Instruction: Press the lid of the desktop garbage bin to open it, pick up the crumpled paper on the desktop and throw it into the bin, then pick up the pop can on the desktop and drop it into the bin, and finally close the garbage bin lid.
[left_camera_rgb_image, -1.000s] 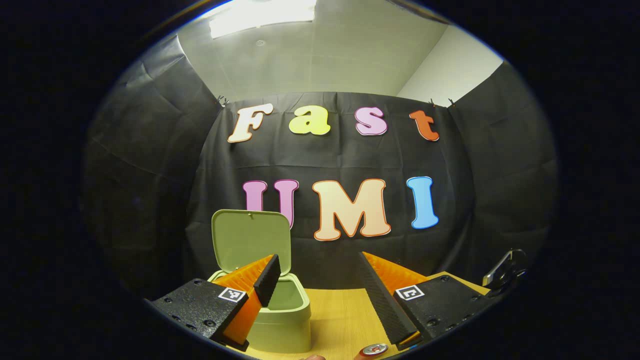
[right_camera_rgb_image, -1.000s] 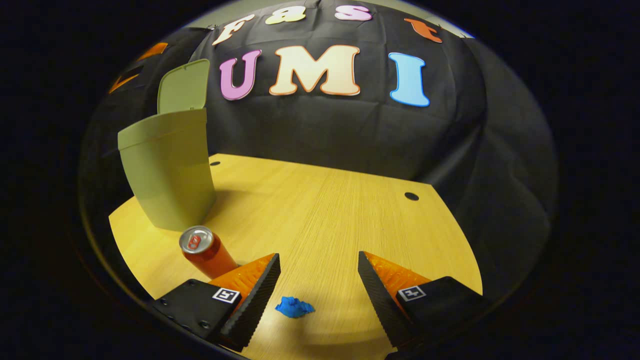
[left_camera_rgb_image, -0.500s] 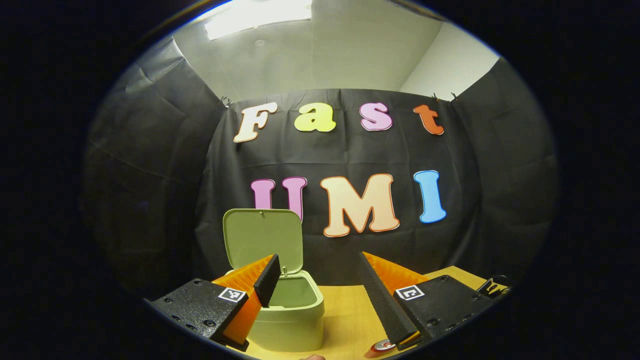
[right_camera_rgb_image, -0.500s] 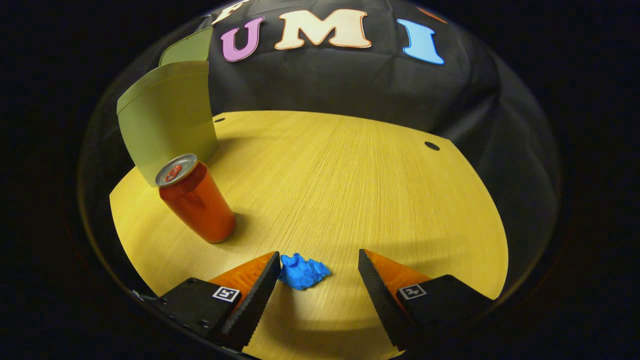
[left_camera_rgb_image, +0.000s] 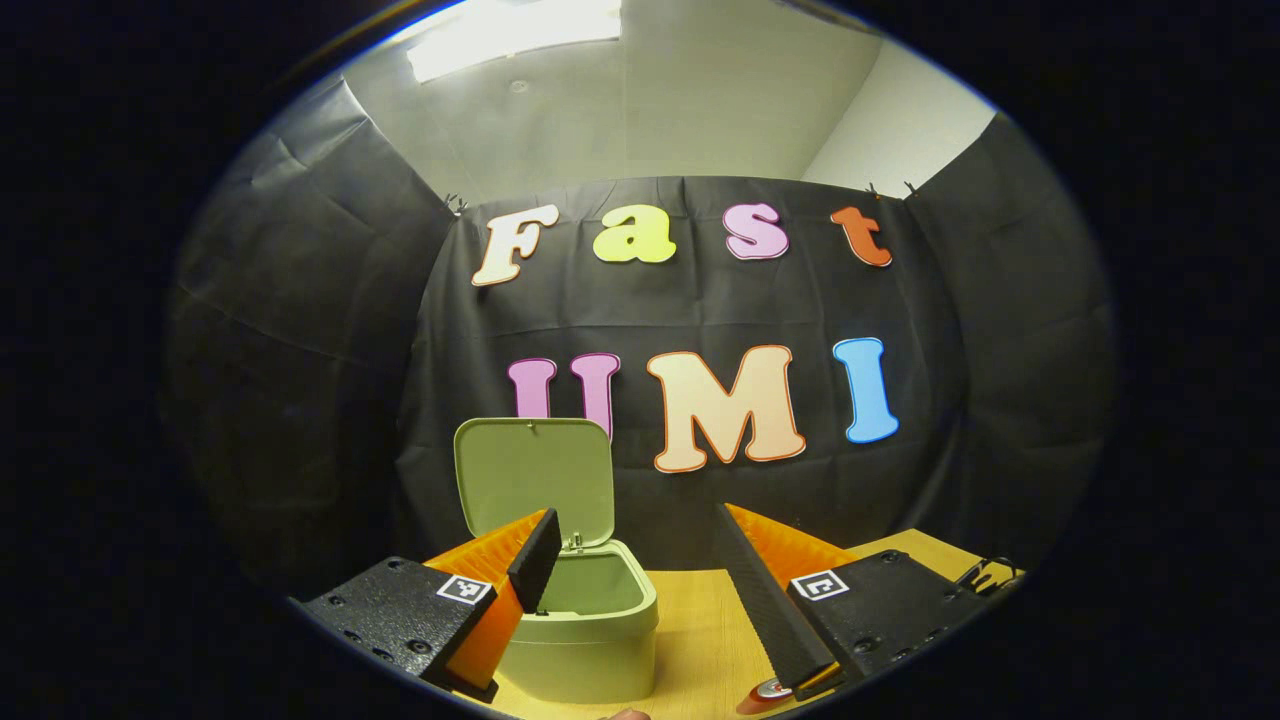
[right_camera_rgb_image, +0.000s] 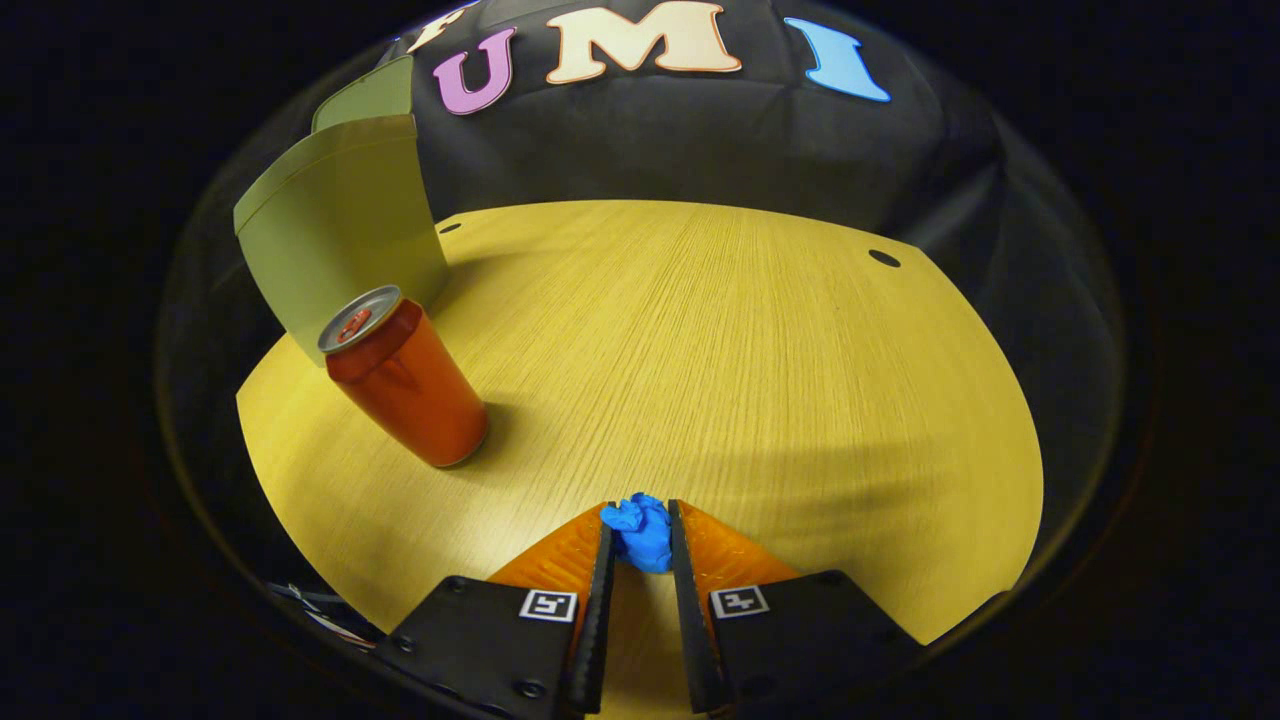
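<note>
Jaws of the left gripper (left_camera_rgb_image: 632, 560) stand wide apart, empty, beside the open bin (left_camera_rgb_image: 590, 620). Jaws of the right gripper (right_camera_rgb_image: 640, 545) pinch the crumpled paper (right_camera_rgb_image: 640, 530) on the table (right_camera_rgb_image: 720, 340), right of the pop can (right_camera_rgb_image: 405, 380); that tip-only grip could let it slip during lifting.

Black cloth walls (left_camera_rgb_image: 300, 330), wooden table (right_camera_rgb_image: 700, 330).

Right claw (right_camera_rgb_image: 640, 535) low, fingers pinched nearly together; left claw (left_camera_rgb_image: 640, 545) raised, level, fingers spread wide.
</note>
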